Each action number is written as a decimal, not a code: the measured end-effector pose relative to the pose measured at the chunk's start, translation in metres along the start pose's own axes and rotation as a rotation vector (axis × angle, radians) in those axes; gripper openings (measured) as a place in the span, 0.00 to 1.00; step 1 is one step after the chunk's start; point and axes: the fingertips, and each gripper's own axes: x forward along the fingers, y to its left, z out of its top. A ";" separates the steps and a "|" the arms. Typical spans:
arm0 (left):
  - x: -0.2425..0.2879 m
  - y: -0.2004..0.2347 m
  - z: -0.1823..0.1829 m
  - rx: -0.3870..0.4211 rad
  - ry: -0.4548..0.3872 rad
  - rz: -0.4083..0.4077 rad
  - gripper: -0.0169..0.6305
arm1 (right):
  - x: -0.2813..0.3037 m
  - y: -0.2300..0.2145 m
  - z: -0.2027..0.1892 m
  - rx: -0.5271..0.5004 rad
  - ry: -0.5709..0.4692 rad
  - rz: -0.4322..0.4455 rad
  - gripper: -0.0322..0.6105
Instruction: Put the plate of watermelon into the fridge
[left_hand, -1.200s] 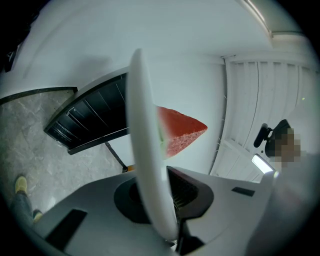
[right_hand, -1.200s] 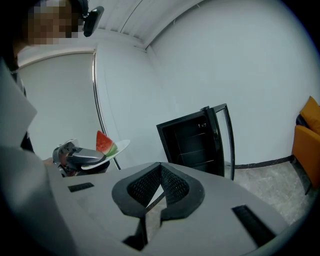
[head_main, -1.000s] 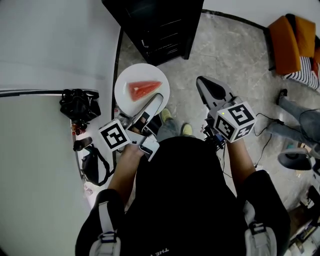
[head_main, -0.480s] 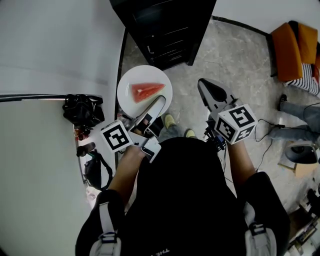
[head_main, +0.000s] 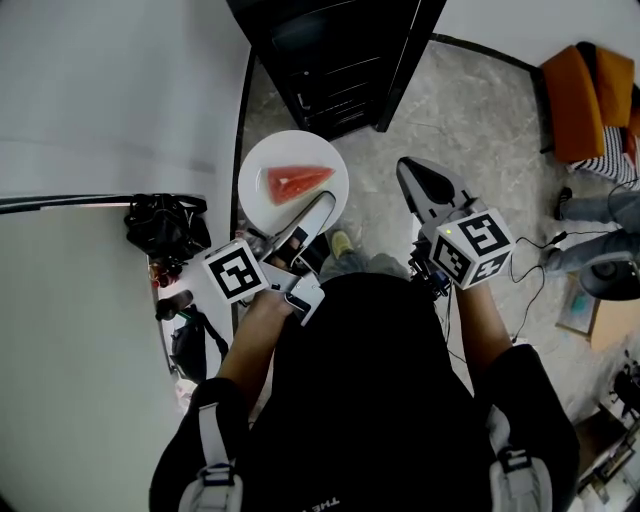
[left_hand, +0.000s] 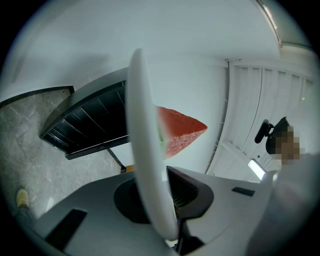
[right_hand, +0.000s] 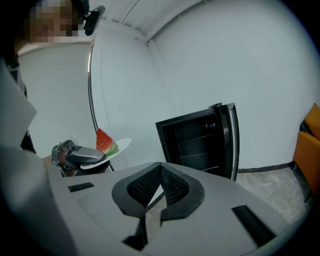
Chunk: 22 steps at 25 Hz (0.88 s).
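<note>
Round white plate (head_main: 290, 148) is clamped at near rim by left gripper (head_main: 318, 205) and held level above grey stone floor (head_main: 480, 120). One red watermelon wedge (head_main: 293, 183) is carried on it. Black fridge (head_main: 330, 60), door open, lies straight ahead of plate; left gripper is nearer. Right gripper (head_main: 408, 168) is closed, nothing held. One plate, one fridge counted.
</note>
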 end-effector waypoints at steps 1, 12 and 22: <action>0.000 0.000 0.000 0.004 0.003 0.000 0.11 | 0.000 0.000 0.000 -0.007 -0.003 -0.002 0.07; 0.001 -0.005 0.003 0.012 0.003 -0.006 0.11 | -0.003 0.001 0.011 -0.030 -0.021 -0.005 0.07; 0.002 -0.006 0.005 0.015 0.004 -0.014 0.11 | -0.006 0.000 0.011 -0.039 -0.022 -0.013 0.07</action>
